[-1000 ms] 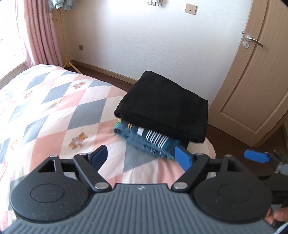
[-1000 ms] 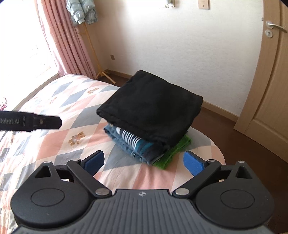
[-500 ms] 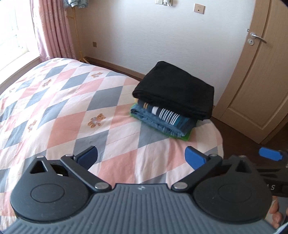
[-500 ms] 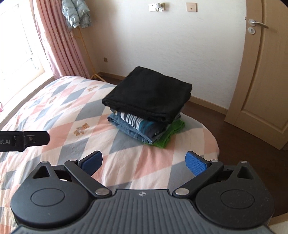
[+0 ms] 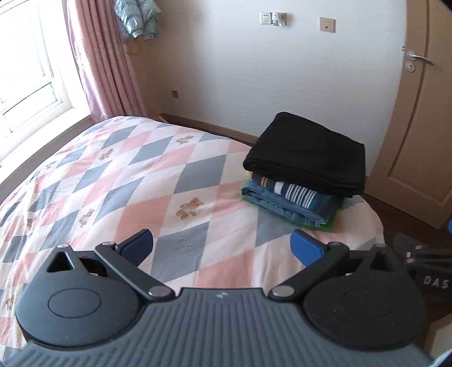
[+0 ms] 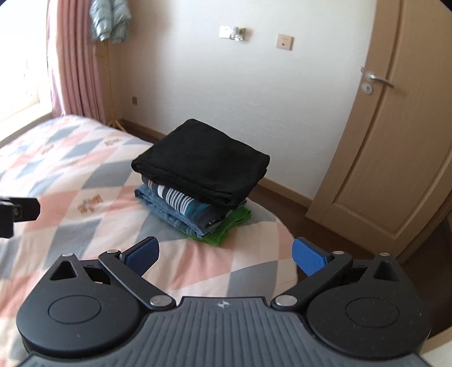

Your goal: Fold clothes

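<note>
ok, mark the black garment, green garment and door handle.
black garment (image 6: 206, 158), right wrist view, top face.
green garment (image 6: 223, 230), right wrist view, exposed corner under the pile.
door handle (image 6: 380, 80), right wrist view, lever.

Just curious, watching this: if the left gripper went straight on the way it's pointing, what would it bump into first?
Most likely the bedspread. The open left gripper tilts down over bare quilt, and the pile of folded clothes sits off to its right, probably outside that line, though depth is hard to judge.

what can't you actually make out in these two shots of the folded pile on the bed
- Green garment, both views: only its edge shows; the pile covers it.
- Layer count: folds merge.
- Right gripper, left view: cut by the frame edge.
- Jacket, both views: top cropped.
- Bedspread, right view: blurred print.
</note>
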